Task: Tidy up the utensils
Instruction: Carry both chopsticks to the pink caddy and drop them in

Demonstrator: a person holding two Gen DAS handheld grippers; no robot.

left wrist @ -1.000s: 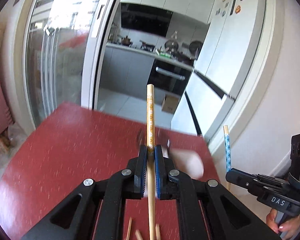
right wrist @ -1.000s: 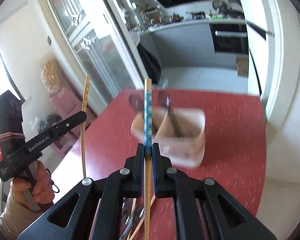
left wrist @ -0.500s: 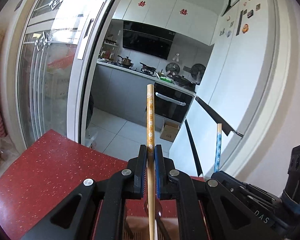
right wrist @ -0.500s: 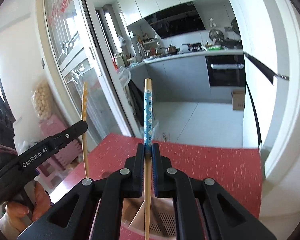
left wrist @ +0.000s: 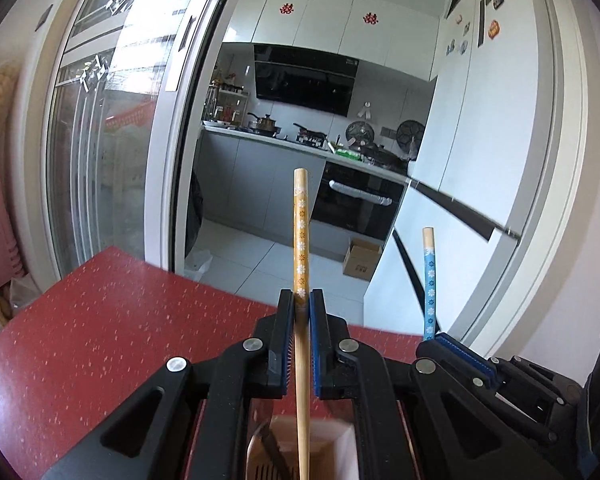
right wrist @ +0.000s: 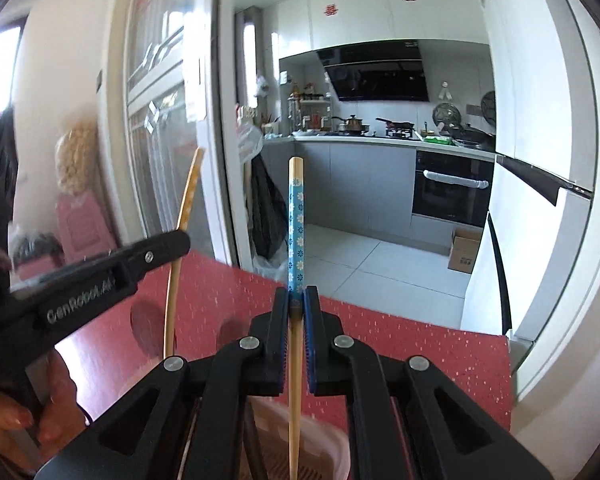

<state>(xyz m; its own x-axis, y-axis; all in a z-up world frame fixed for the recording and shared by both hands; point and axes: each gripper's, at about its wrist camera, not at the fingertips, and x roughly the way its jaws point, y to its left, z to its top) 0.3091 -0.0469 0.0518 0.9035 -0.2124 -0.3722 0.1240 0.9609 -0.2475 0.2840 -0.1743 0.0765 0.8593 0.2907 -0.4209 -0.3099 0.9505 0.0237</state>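
The left tongs [left wrist: 301,300] are clamped tight on a chopstick with an orange flowered top [left wrist: 301,240], which stands upright between the blue pads, its patterned end pointing up and its plain wooden shaft running down below the jaws. The right tongs [right wrist: 296,300] grip a second chopstick with a blue flowered top [right wrist: 295,232] in the same way, upright and pinched between the pads.

Both pairs of tongs hang above a red speckled bench [left wrist: 100,320]. Directly under them sits a pale plastic utensil holder [right wrist: 324,444], seen only in part at the bottom edge of each wrist view; the lower end of each chopstick points down toward its open top. Whether either tip touches the holder cannot be told. A dark-handled utensil [left wrist: 274,448] already leans inside it.

In the left wrist view the right tongs show at the lower right with the blue chopstick rising from them. In the right wrist view the left tongs reach in from the left, held by a person's hand [right wrist: 32,412], with the orange chopstick bowed by the lens.

Beyond the bench lie a sliding glass door [left wrist: 112,140] and a kitchen with a white fridge [left wrist: 480,160].
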